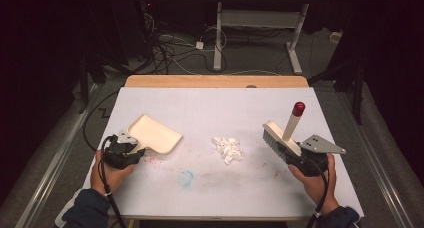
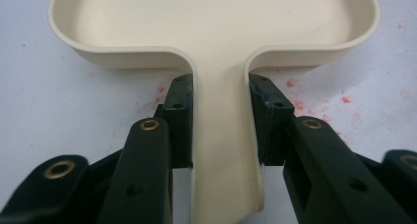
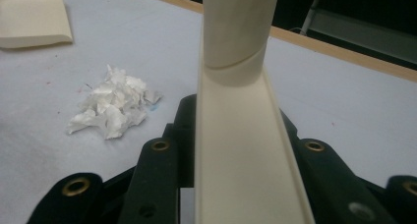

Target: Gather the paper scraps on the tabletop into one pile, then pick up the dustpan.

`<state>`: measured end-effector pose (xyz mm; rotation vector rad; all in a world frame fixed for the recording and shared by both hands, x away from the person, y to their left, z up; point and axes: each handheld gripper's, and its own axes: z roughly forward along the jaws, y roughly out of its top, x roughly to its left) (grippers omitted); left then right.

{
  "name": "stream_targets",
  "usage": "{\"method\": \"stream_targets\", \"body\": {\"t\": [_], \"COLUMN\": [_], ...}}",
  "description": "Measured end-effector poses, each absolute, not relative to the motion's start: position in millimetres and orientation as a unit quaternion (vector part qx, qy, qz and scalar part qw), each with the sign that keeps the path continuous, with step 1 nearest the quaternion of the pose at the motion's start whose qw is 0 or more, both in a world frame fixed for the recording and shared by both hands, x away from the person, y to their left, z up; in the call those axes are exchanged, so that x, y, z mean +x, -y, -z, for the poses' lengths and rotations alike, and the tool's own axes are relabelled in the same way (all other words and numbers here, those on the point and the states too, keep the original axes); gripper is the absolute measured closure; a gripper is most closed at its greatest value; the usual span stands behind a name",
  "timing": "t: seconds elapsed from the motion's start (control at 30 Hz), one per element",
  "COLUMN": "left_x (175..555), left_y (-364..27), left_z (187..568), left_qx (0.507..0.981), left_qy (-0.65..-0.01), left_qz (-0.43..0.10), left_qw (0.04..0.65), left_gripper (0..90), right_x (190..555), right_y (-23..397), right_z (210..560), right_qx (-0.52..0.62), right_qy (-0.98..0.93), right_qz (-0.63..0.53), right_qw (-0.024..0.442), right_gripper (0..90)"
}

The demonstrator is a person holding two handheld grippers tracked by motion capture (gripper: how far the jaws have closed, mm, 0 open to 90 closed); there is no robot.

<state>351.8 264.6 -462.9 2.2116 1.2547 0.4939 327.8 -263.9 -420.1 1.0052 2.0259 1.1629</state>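
On the white table [image 1: 210, 188], left gripper [image 2: 220, 118] clamps the dustpan [image 2: 216, 17], right gripper [image 3: 236, 150] clamps the brush [image 1: 281, 138], paper scraps [image 1: 227, 148] unswept between.

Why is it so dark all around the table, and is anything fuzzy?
High view: light falls on the white table while the room around it stays dim. Left gripper view: the dustpan is evenly lit and sharp. Right gripper view: the brush is so near it looks soft, the paper scraps clearer.
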Motion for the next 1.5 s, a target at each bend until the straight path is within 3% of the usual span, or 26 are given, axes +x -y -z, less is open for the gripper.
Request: {"method": "stream_targets", "body": {"t": [1.17, 1.5], "left_x": [325.2, 326.4], "left_y": [-257.3, -239.3], "left_z": [441.3, 440.4], "left_qx": [0.857, 0.881], "left_qy": [-0.397, -0.359], "left_qz": [-0.169, -0.149], "left_qw": [0.283, 0.270], "left_gripper": [63.9, 63.9], "right_x": [333.0, 362.4], "right_y": [262.4, 238.1], "right_z": [423.6, 424.4], "right_qx": [0.390, 0.400], "right_qy": [-0.747, -0.726], "right_qz": [-0.453, -0.480], "right_qw": [0.290, 0.286], "right_gripper": [67.4, 67.5]}}
